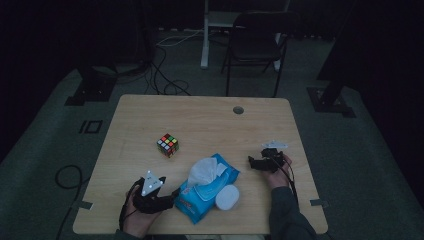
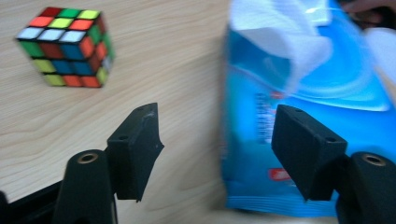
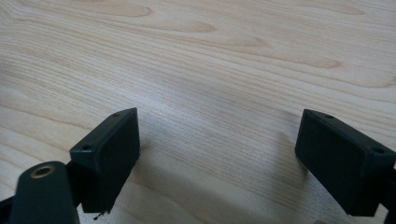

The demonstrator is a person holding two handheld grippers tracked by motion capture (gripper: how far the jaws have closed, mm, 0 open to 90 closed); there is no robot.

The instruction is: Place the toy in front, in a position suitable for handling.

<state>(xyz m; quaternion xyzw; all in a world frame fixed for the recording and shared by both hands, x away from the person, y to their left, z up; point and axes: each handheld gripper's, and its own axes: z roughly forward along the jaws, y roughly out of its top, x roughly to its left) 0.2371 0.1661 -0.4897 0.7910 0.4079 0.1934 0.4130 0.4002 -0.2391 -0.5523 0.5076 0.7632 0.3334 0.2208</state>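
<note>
The left claw [image 2: 217,140] lies low over the bench [image 1: 210,120], jaws apart, empty. The blue wipes pack [image 2: 303,116] sits just ahead, beside its right jaw. The right claw [image 3: 219,158], also spread, stands apart from the pack.

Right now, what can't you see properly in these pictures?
- Print on the blue wipes pack: left gripper view, blurred.
- Pack's far end: left gripper view, cut off by the top edge.
- White round lid: high view, dim, so details are lost.
- Rubik's cube: high view, far sides face away.
- Person's forearms: high view, cut off by the bottom edge.
</note>
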